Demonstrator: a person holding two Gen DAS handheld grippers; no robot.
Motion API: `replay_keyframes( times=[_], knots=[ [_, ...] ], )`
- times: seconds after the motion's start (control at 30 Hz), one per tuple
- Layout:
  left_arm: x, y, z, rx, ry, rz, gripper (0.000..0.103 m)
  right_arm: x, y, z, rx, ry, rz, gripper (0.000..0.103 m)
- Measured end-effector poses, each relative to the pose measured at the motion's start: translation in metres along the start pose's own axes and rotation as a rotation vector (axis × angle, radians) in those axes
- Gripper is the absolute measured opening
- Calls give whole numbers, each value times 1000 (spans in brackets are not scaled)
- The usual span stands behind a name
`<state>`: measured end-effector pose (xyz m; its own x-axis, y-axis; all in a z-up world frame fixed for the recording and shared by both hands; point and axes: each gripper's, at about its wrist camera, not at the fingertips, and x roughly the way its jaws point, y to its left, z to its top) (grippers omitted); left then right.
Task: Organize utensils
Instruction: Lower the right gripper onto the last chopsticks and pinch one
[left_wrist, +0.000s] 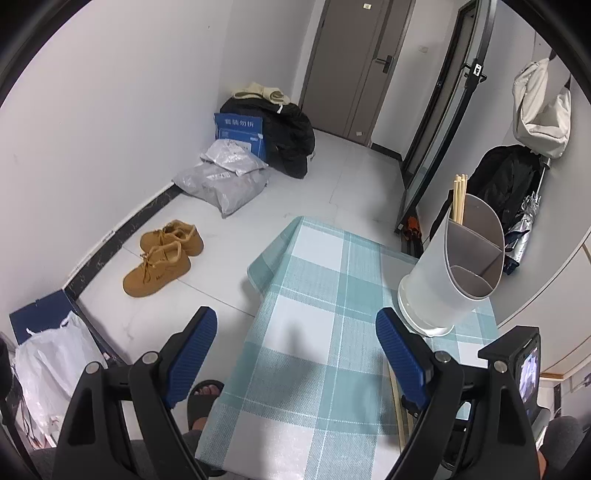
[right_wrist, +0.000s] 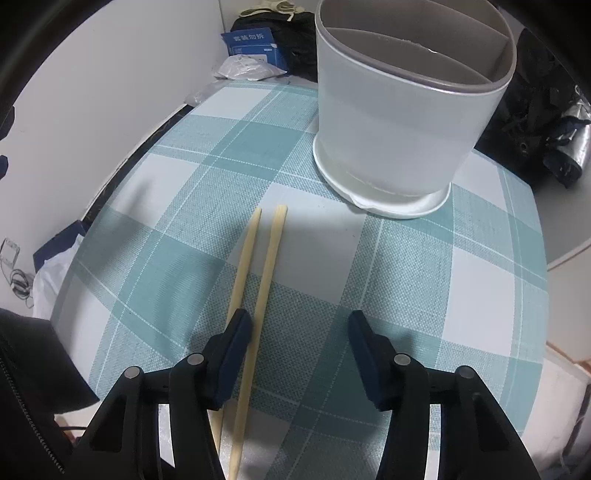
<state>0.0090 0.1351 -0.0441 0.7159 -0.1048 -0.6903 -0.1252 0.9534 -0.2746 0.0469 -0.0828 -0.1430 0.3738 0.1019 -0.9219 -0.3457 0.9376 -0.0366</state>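
A: Where are the two pale wooden chopsticks seen?

B: They are laid side by side on the green checked desk, near the tall white plastic holder.

A: And the tongs?

B: The right tongs are spread, with one chopstick between them, not pinched. The left tongs are spread wide over the desk. More chopsticks are stood in the holder.

The left gripper tilts downward, jaws spread wide with nothing between them. The right gripper points steeply down, jaws half apart; its ten o'clock pad gripping nothing.
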Motion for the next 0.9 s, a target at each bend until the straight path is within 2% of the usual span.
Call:
replay_keyframes(
  times=[0.07,0.17,0.23,0.27,0.3,0.33,0.63,0.7,0.87,0.9],
  knots=[
    [1,3,1,-15,10,0,85,1,4,1,-19,-1,-15,52],
    [3,7,2,-36,23,-3,85,0,11,3,-54,-20,-13,41],
    [4,9,1,-45,30,0,85,-1,13,3,-69,-25,19,23],
    [4,9,1,-48,38,-5,85,-1,14,3,-75,-24,18,18],
    [4,9,1,-49,41,-8,85,-2,14,2,-81,-22,16,9],
    [4,9,1,-50,43,-9,85,-3,14,1,-91,-16,23,6],
    [4,9,0,-48,52,-19,85,-13,-1,-17,-176,29,24,4],
    [5,9,0,-44,52,-15,85,-14,-4,-17,-175,34,8,8],
    [8,9,0,-55,64,-8,85,-3,-8,1,-164,28,19,9],
    [9,10,0,-59,71,-9,85,1,-7,7,-162,29,18,13]
  ],
)
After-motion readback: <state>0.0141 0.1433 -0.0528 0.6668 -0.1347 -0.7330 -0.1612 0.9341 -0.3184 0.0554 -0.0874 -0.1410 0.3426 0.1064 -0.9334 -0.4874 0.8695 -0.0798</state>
